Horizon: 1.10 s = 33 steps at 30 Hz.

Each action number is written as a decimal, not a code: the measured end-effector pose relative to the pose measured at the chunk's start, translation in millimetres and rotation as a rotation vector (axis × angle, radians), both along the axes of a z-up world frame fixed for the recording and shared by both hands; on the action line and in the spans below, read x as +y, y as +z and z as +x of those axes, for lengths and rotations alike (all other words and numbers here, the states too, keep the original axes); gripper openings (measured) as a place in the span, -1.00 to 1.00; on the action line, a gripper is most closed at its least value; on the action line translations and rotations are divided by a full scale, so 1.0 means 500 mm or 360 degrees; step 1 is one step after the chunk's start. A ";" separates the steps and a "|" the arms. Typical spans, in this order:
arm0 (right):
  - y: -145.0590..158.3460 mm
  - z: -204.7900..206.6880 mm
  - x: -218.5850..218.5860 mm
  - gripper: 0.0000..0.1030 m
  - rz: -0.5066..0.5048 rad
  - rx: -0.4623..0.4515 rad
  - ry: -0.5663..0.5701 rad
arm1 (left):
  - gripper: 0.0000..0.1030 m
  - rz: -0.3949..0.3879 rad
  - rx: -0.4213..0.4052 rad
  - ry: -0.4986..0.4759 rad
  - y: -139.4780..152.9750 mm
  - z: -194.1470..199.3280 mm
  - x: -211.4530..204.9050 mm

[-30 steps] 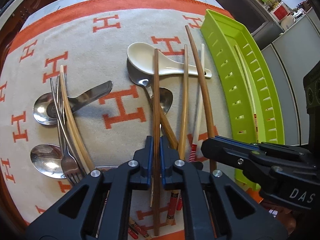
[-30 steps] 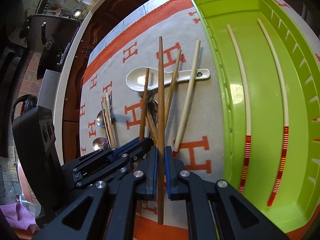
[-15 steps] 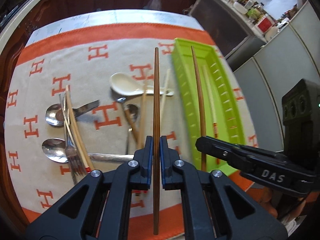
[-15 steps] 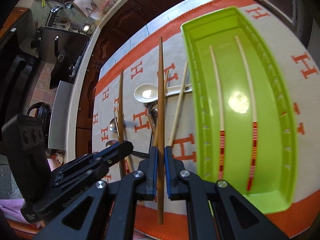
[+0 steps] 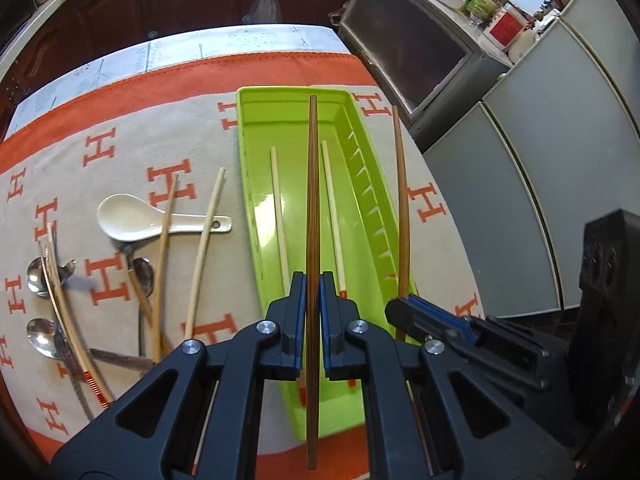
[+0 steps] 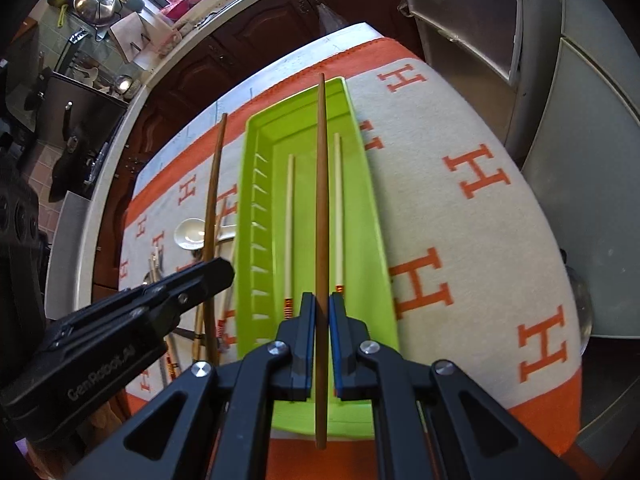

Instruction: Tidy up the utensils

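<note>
Brown wooden chopsticks are clamped one in each gripper: the left gripper (image 5: 312, 300) grips the left chopstick (image 5: 312, 208), the right gripper (image 6: 322, 312) the right chopstick (image 6: 321, 184). Both sticks hang above the green tray (image 5: 256, 184), ahead of the fingers.

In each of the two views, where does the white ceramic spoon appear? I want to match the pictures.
Left wrist view: the white ceramic spoon lies left of centre on the cloth, left of the green tray, with two light chopsticks lying across its handle.
Right wrist view: the same spoon is small, at middle left, partly hidden behind a dark chopstick.
Shared landmark: the green tray, with the spoon to its left in both views.
</note>
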State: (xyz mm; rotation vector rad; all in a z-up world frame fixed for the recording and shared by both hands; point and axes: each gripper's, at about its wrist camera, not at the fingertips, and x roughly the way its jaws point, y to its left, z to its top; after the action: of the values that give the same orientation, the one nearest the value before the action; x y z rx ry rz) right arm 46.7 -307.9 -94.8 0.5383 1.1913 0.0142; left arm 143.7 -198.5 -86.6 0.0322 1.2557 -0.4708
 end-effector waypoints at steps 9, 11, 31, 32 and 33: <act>-0.014 0.033 -0.015 -0.86 0.0016 -0.0002 0.0008 | -0.90 0.0078 -0.0023 0.0089 -0.040 0.028 -0.025; -0.011 0.036 -0.016 -0.83 0.0010 -0.0018 0.0011 | -0.89 0.0081 -0.0008 0.0077 -0.042 0.030 -0.022; 0.018 -0.024 0.022 -0.80 0.0010 -0.0057 0.0029 | -0.23 0.0186 -0.0205 0.0177 0.031 -0.056 0.112; 0.021 -0.028 0.028 -0.80 0.0012 -0.0058 0.0033 | -0.23 0.0176 -0.0226 0.0190 0.036 -0.062 0.128; 0.023 -0.029 0.031 -0.80 0.0012 -0.0058 0.0036 | -0.23 0.0169 -0.0244 0.0195 0.040 -0.066 0.139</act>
State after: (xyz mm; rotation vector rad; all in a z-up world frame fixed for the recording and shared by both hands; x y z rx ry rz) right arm 32.0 -292.2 -83.2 0.5290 1.1621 0.0477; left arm 110.4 -128.9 -66.4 0.0793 1.1235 -0.2897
